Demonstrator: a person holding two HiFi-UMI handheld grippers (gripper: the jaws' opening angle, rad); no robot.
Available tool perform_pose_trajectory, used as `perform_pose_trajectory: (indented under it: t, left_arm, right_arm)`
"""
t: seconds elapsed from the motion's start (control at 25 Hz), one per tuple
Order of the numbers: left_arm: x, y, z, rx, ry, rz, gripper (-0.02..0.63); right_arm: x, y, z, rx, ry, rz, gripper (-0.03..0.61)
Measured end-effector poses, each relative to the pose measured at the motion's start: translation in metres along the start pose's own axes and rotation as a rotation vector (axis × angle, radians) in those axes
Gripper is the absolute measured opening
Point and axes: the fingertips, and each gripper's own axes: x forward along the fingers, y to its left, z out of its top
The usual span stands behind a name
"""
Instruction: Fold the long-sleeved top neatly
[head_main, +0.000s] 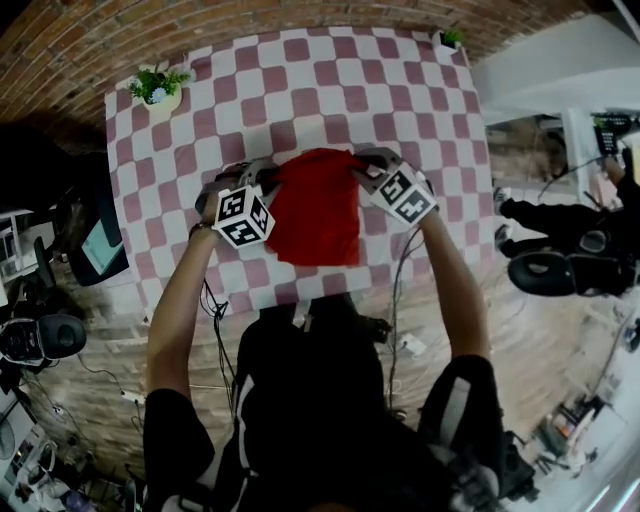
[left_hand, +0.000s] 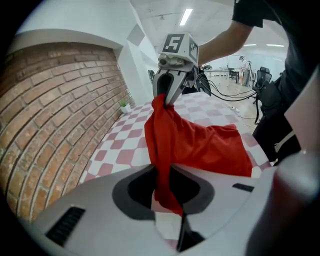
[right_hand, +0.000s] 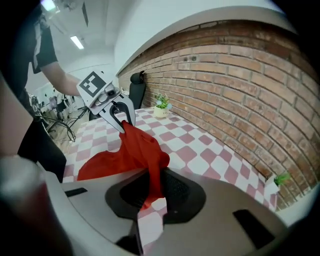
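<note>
The red long-sleeved top (head_main: 315, 215) lies on the checkered table (head_main: 330, 90), its far edge lifted between my two grippers. My left gripper (head_main: 268, 178) is shut on the far left corner; in the left gripper view the red cloth (left_hand: 200, 142) runs up between that gripper's (left_hand: 162, 187) jaws. My right gripper (head_main: 358, 168) is shut on the far right corner, and the red fabric (right_hand: 135, 147) passes between its (right_hand: 150, 192) jaws too. Each gripper view shows the other gripper pinching a bunched tip of the top, which stretches and sags between them.
A potted plant (head_main: 157, 92) stands at the table's far left corner and a smaller one (head_main: 449, 39) at the far right, against the brick wall. Office chairs (head_main: 548, 270) and floor cables (head_main: 215, 310) surround the table. The person stands at the near edge.
</note>
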Motion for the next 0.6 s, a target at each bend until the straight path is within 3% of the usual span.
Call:
perform_pose_trajectory:
  t: [0.36,0.6]
  left_arm:
    - [-0.045,-0.064,0.009,0.047,-0.043,-0.013,0.071]
    - [-0.051,-0.123,0.0,0.111,-0.03,-0.037,0.067]
  right_arm:
    - [-0.049,0.079,-0.006,-0.031,-0.033,-0.039,0.058]
    - [-0.056,0.139,-0.041,-0.018,-0.022,-0.057,0.058]
